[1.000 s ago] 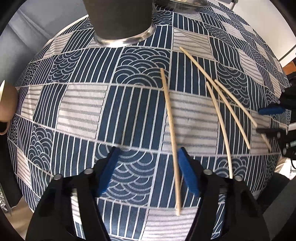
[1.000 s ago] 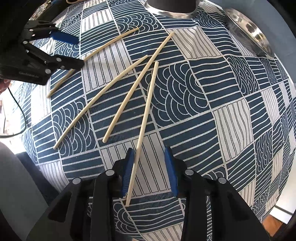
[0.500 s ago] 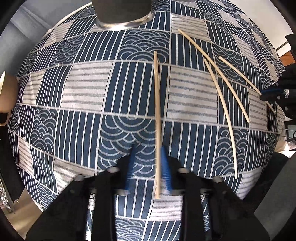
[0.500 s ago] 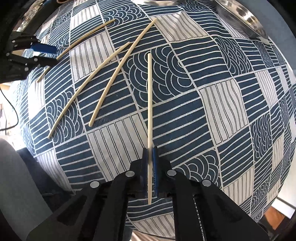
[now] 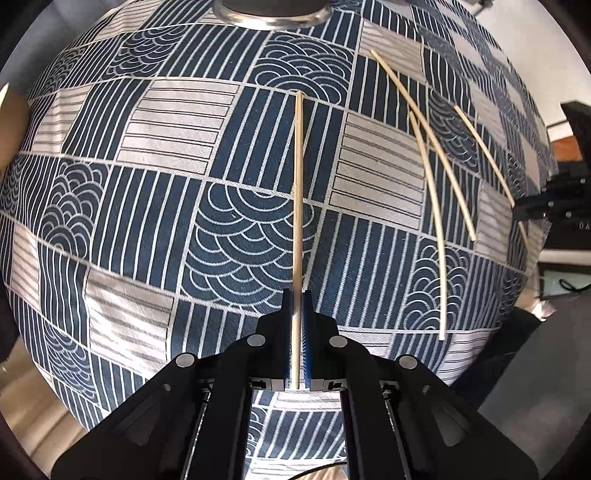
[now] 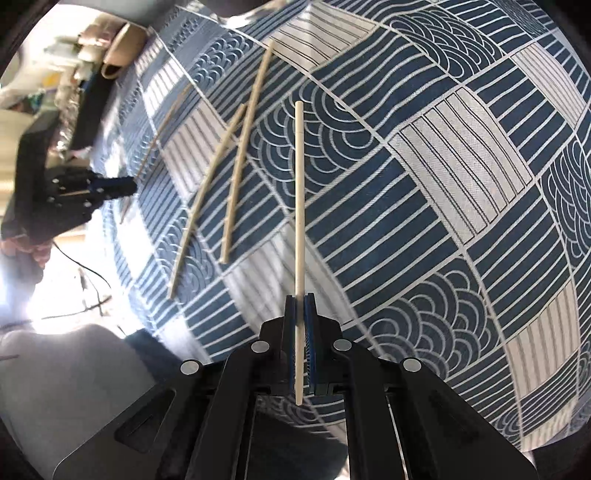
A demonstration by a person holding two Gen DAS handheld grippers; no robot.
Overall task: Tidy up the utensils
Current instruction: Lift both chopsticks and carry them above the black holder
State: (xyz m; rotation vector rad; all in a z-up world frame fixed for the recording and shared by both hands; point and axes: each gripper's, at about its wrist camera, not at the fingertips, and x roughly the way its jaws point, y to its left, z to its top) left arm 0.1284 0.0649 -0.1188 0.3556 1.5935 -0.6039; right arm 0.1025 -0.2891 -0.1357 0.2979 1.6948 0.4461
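Several pale wooden chopsticks are on a blue and white patterned tablecloth (image 5: 147,206). My left gripper (image 5: 296,295) is shut on one chopstick (image 5: 297,184), which points straight ahead just over the cloth. My right gripper (image 6: 300,299) is shut on another chopstick (image 6: 300,184), which also points straight ahead. Two loose chopsticks (image 5: 439,236) (image 5: 439,147) lie crossed to the right of the left gripper; the right wrist view shows them as chopsticks (image 6: 242,147) (image 6: 207,192) left of the held one. Each view shows the other gripper (image 5: 546,208) (image 6: 107,182) at its edge.
A dark cylinder with a metal rim (image 5: 273,16) stands at the far side of the cloth. A beige object (image 5: 11,122) sits at the cloth's left edge, seen also as a beige object (image 6: 122,48) in the right view. The tablecloth's near edge drops off below both grippers.
Both grippers went from open to shut, each on a chopstick. The right gripper has swung away with its chopstick, and the two loose ones have stayed on the cloth.
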